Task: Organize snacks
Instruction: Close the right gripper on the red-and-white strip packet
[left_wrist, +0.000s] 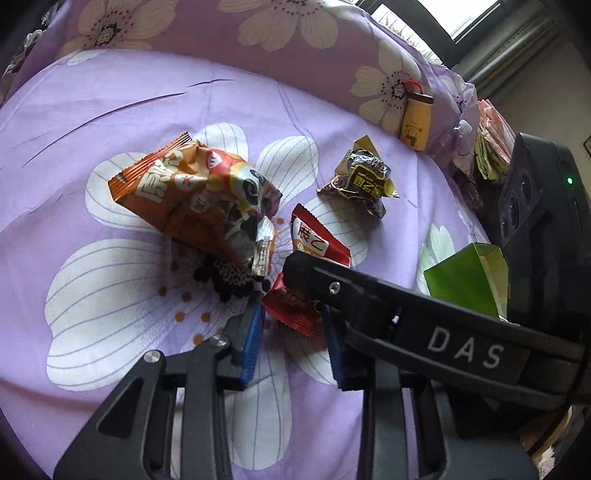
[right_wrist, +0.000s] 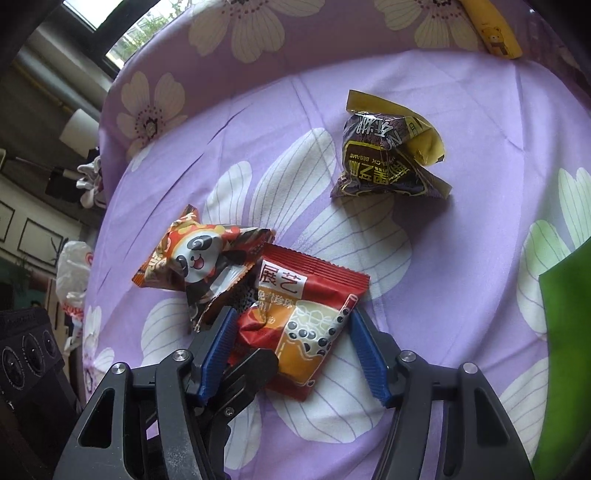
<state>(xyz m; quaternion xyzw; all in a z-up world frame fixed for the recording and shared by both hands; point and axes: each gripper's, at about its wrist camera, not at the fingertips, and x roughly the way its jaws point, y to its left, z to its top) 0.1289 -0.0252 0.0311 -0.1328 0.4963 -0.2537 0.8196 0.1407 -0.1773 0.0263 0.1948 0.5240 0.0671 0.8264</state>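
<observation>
The red pack (right_wrist: 306, 325) lies flat on the bed (right_wrist: 461, 280), right between the right fingers (right_wrist: 364, 352), which stand apart, not pinching yet. The left fingers (left_wrist: 251, 332) are near together around its corner. It looks light, crinkly and slippery, so grip the sides.

Lilac flowered sheet (right_wrist: 480, 258); red packet (right_wrist: 306, 325); orange panda packet (right_wrist: 195, 262).

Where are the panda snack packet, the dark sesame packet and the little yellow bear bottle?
panda snack packet (right_wrist: 195, 258): right wrist view, on the panda's face.
dark sesame packet (right_wrist: 384, 162): right wrist view, middle of the wrapper.
yellow bear bottle (left_wrist: 413, 125): left wrist view, on its body.
</observation>
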